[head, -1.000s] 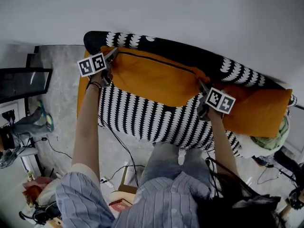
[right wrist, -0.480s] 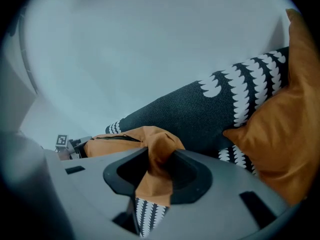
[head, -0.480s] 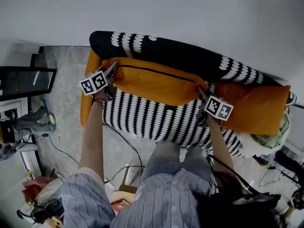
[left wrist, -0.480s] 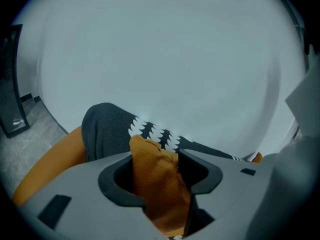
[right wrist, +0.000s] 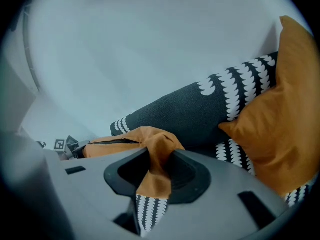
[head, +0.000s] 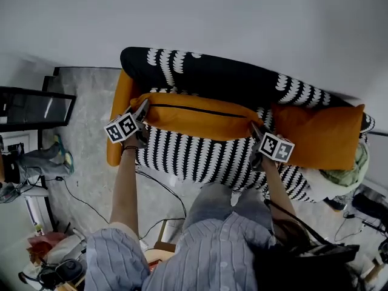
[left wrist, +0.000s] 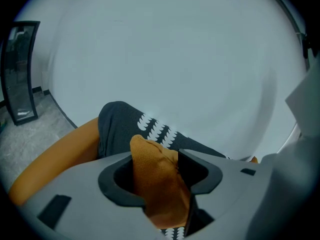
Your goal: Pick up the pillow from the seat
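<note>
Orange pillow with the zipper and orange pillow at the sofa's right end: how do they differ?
The zippered orange fabric pillow is pinched at its ends by the left gripper and the right gripper, whose jaws are closing on it; the second orange fabric pillow is untouched. The zippered pillow looks long; the second looks squarer. Both are orange.

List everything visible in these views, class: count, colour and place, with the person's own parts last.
sofa: one, black with white pattern, against the wall.
armrest: one, orange, sofa's left end.
held pillow: one, orange, at the seat, between both grippers.
second pillow: one, orange, sofa's right end.
cables: several, dark, on the floor.
glass cabinet: one, black, far left.
left gripper: one, grey, clamped on a pillow corner.
right gripper: one, grey, fingers closing on the other corner.
arms: two, bare.
</note>
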A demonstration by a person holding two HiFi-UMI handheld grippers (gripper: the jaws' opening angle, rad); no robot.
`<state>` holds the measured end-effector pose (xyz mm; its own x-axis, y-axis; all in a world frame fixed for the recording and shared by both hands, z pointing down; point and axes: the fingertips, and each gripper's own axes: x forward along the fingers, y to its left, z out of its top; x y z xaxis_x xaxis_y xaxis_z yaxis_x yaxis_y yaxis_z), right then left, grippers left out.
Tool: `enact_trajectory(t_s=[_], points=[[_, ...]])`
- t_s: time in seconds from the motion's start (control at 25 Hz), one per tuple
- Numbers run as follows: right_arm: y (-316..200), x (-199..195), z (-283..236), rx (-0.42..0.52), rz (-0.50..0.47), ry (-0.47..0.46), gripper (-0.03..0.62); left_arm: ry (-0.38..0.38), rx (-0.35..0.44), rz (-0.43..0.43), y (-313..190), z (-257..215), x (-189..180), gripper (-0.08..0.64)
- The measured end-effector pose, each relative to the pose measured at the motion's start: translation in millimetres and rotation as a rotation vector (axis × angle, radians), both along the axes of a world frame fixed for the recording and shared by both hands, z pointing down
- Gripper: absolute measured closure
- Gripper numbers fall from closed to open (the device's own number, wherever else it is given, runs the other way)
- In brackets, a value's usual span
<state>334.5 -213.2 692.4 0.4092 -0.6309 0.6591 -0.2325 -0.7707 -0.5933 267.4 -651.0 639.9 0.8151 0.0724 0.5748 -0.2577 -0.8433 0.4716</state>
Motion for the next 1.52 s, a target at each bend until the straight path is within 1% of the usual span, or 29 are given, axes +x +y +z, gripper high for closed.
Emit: enact_trajectory(t_s=[0.12, 0.28, 0.44, 0.64, 0.8, 0.96, 1.12, 1.36, 1.52], points=[[12, -4, -10, 0.002, 0.017, 0.016, 0.488, -0.011, -0.014, -0.014, 14, -1, -24, 0.334], [34, -5, -22, -0.01, 0.027, 0.038, 0.494, 0.009, -0.04, -0.063, 38, 1, -59, 0.341], [52, -15, -39, -0.03, 0.019, 0.064, 0.497, 0.034, -0.089, -0.109, 63, -3, -96, 0.35], [69, -28, -60, -0.046, -0.006, 0.095, 0.497, 0.044, -0.092, -0.159, 86, -19, -132, 0.35], [82, -35, -77, -0.049, -0.045, 0.118, 0.497, 0.045, -0.075, -0.195, 102, -35, -158, 0.35], [91, -37, -92, -0.03, -0.089, 0.15, 0.497, 0.091, -0.086, -0.228, 125, -60, -173, 0.35], [95, -40, -107, 0.006, -0.133, 0.177, 0.497, 0.127, -0.025, -0.283, 131, -84, -194, 0.35], [101, -47, -124, 0.05, -0.222, 0.203, 0.497, 0.173, -0.002, -0.337, 159, -114, -224, 0.353], [106, -50, -132, 0.057, -0.273, 0.222, 0.497, 0.174, 0.027, -0.386, 171, -124, -249, 0.359]])
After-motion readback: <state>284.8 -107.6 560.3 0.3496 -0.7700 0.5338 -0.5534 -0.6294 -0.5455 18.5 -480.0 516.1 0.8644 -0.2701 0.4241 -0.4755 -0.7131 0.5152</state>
